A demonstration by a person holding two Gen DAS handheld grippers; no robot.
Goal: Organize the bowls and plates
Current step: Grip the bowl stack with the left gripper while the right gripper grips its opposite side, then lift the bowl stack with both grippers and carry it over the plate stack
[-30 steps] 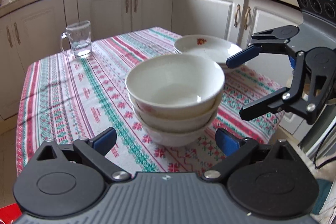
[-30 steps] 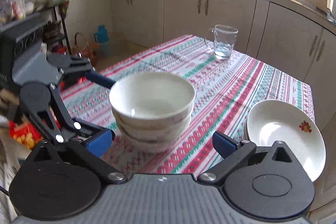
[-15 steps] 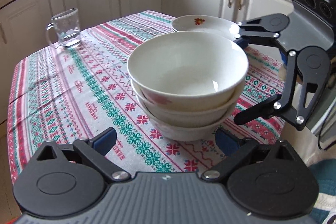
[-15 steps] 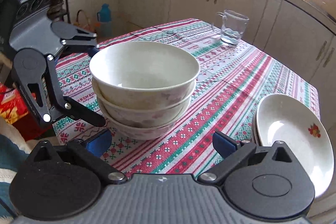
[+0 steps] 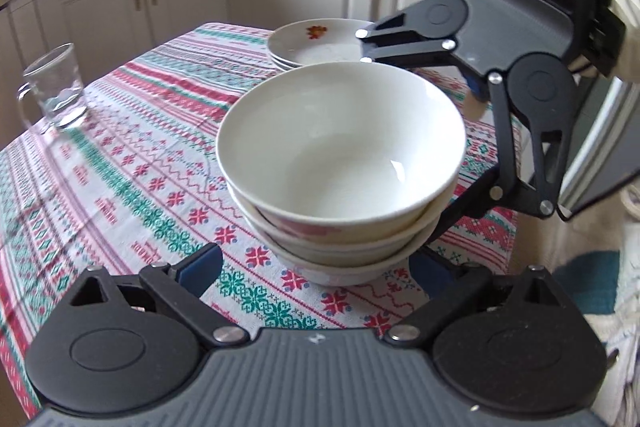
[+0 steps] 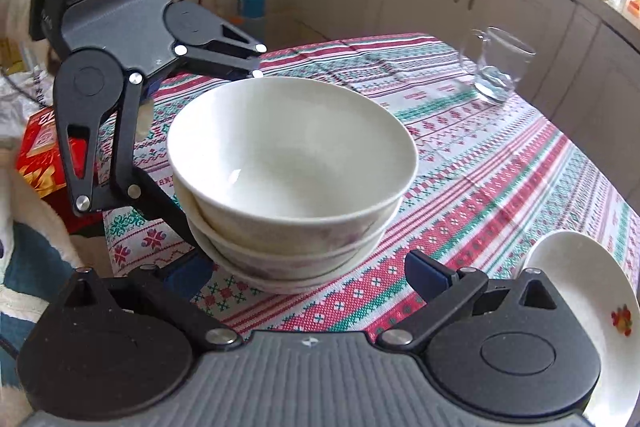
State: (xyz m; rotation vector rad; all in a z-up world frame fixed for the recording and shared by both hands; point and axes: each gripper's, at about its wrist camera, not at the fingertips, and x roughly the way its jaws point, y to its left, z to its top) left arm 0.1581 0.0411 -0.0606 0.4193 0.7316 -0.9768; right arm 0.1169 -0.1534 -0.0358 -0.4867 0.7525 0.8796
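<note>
**Now: both grippers spread wide around the bowl stack**

Centrally on the striped tablecloth (image 5: 120, 163) stands a stack of bowls (image 5: 340, 163), three nested, white with a faint pink pattern on the outer walls. The stack sits upright, the top bowl empty.

Left gripper (image 5: 316, 263): jaws spread wide, wider than the base of the stack. Its blue fingertips (image 5: 200, 261) flank the lowest bowl, one on each side. The right-hand tip is partly hidden behind the bowl wall, so contact there cannot be judged; the visible left-hand tip stands apart from the bowl. It holds nothing.

Right gripper (image 6: 308, 273): jaws likewise wide apart, straddling the stack from the opposite side, nothing clamped. From the left wrist view its linkage (image 5: 516, 147) reaches around the far and right side of the stack; one finger runs along behind the top rim, the other passes low beside the bottom bowl. Whether either finger touches the bowls cannot be told.

Stack of plates (image 5: 316, 43): white, red flower motif, on the table behind the bowls in the left wrist view, near but apart from them. The right wrist view shows it at lower right (image 6: 576, 267), at the table edge.

Glass mug (image 5: 56, 95): far side of the table, well apart from the bowls, a little water in it.

Red box (image 6: 40, 155): beyond the table edge, behind the left gripper's linkage.
</note>
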